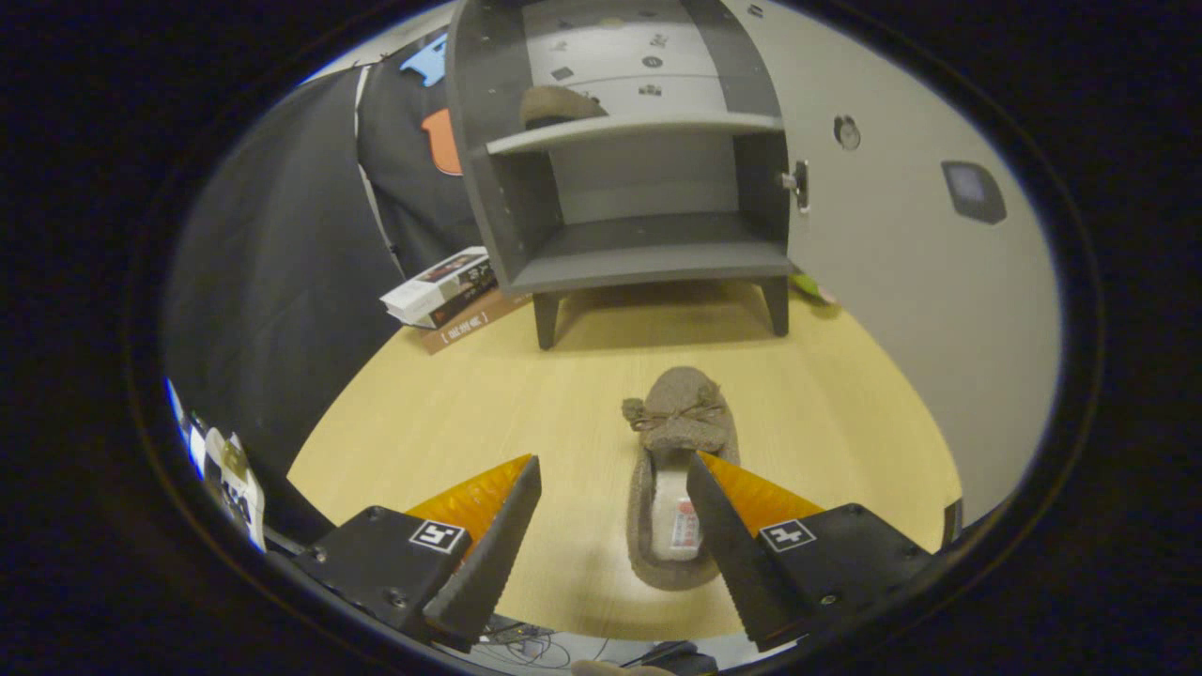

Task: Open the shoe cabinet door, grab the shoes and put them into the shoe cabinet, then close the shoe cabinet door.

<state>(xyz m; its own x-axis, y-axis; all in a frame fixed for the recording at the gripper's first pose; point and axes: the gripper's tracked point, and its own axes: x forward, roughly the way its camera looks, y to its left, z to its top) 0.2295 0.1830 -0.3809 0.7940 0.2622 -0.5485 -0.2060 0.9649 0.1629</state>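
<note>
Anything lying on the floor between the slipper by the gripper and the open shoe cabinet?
No. In the gripper view, bare wooden floor runs from the slipper to the cabinet. The open gripper holds nothing.

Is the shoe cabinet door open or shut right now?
Open. The door is swung wide, showing the cabinet's shelves, with one shoe on the upper shelf.

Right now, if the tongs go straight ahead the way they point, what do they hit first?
Most likely the slipper on the floor: the open tongs straddle its heel. Beyond it stands the open shoe cabinet, though depth is unclear.
</note>
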